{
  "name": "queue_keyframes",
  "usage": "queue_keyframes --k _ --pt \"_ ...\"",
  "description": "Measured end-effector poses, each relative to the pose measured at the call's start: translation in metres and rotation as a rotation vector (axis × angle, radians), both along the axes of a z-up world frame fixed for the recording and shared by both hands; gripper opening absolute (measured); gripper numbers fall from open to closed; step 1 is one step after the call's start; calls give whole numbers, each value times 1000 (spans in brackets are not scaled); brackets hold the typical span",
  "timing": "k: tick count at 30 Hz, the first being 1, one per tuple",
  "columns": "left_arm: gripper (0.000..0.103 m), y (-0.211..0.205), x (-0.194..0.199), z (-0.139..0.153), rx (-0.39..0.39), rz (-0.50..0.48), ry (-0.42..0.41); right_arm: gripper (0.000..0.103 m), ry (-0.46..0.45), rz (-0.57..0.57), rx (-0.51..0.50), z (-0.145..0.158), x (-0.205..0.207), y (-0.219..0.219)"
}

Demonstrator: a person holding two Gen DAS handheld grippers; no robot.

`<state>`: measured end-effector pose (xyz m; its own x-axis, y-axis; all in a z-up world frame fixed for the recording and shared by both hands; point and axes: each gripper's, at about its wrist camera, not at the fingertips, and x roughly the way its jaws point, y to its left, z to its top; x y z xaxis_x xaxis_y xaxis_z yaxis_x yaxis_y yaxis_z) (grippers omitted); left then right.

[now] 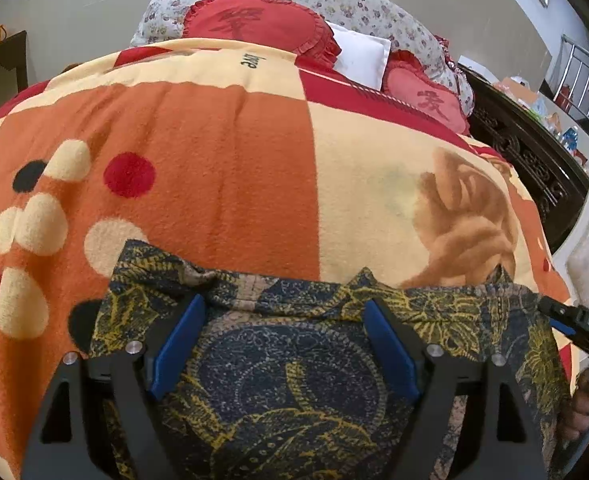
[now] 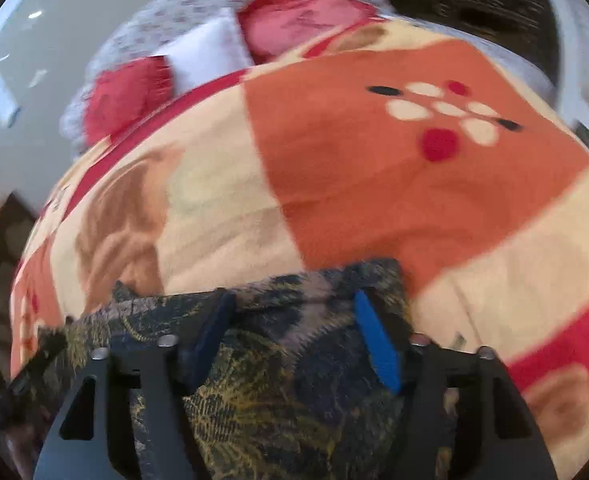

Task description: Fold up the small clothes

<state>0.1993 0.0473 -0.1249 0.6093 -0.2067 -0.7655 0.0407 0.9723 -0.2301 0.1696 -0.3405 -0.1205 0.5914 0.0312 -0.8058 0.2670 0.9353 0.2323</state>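
The dark patterned garment (image 1: 294, 360), navy with yellow leaf print, lies on the near part of the orange and cream blanket (image 1: 222, 184) that covers the bed; its far edge runs across the picture in a rumpled, doubled-over line, which suggests a fold has been laid there or is about to be taken up, and the soft flat blanket gives it a broad surface to be spread on.

The left gripper (image 1: 284, 312) hangs over the garment's left part, pointing steeply down; its blue pads (image 1: 178, 344) stand wide apart with cloth lying between them but not pinched, so it holds nothing; that stance fits either a release or a fresh approach to the edge.

The right gripper (image 2: 290, 308) sits over the garment's right end, near its corner; its jaws are moderately apart, and the cloth below passes between them without any pad visibly pressing on it; the right wrist view is blurred, so finer contact cannot be judged. In the left wrist view its dark tip (image 1: 574, 324) reaches over the same far edge from the right side, well apart from the left gripper, so that each hand commands one end of the cloth.

Beyond the blanket, red cushions (image 1: 254, 24) and a white pillow (image 1: 362, 56) rest at the head of the bed, clear of the working area.
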Motion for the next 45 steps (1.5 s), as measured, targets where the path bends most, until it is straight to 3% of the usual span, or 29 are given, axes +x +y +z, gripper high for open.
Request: queue_keyframes --k 1,6,9,12,14,31,35,38,42,45 --pt "85 -1 0 0 6 0 1 57 -6 19 -43 5 -3 13" --pt "85 -7 0 0 50 1 4 57 -82 379 -279 13 -16 115" --pt "86 -11 0 0 80 2 4 57 -86 456 -333 9 -17 148" --pt "86 -11 0 0 83 4 5 57 -37 449 -295 -8 -9 155" --pt "86 -11 0 -1 87 4 4 63 -82 444 -278 -13 -13 150" --pt "87 -11 -1 0 81 5 5 64 -68 450 -239 -13 -12 147" --pt "87 -11 -1 0 84 6 4 63 -72 454 -353 7 -35 142" --pt "87 -10 -1 -1 85 5 5 64 -39 438 -407 -5 -47 124" --pt "88 -9 -1 5 86 -24 38 69 -44 423 -194 -16 -41 93" --pt "82 9 -17 41 55 -56 31 71 -53 431 -252 -16 -42 103"
